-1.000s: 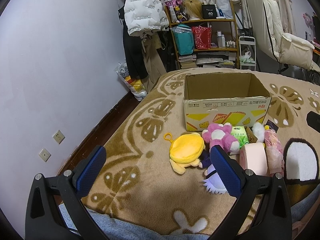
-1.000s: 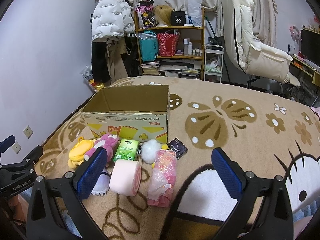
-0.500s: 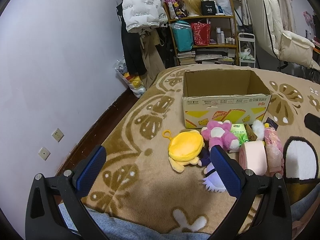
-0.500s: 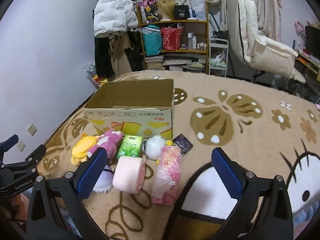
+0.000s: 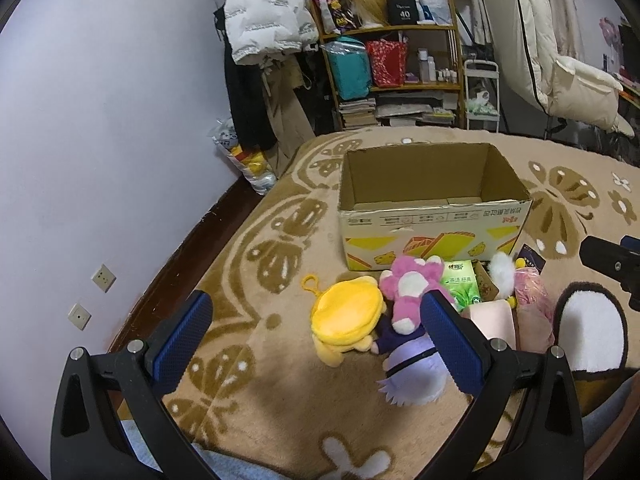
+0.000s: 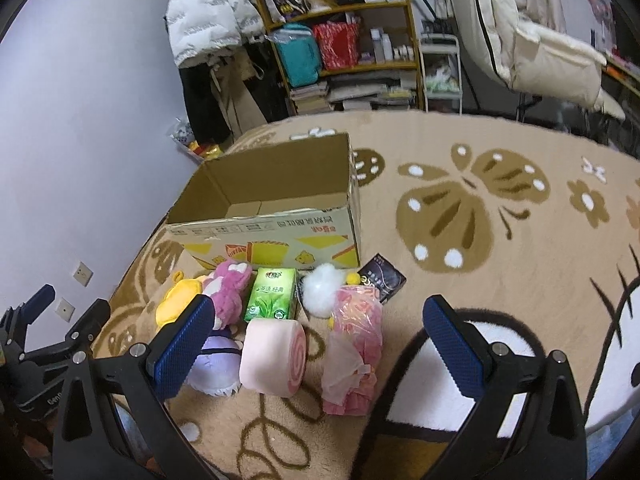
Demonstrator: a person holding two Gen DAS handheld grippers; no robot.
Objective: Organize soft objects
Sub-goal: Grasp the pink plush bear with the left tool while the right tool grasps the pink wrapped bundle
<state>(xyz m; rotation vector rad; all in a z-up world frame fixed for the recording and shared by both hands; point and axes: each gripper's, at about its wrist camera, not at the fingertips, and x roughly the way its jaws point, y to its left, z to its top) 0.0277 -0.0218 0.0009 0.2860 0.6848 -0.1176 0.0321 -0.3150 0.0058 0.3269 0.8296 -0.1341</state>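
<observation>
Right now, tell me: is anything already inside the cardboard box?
No. In the left wrist view the cardboard box shows only bare flaps inside, while the pink plush and yellow plush lie outside it.

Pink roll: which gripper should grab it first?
Right, probably. The pink roll lies between the open right gripper's fingers, near the left one. The left gripper frames the yellow plush instead.

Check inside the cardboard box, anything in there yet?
The cardboard box looks empty: both wrist views show bare inner walls and folded bottom flaps. The floor strip just behind its near wall is hidden. The soft items, such as the pink roll, lie outside in front.
</observation>
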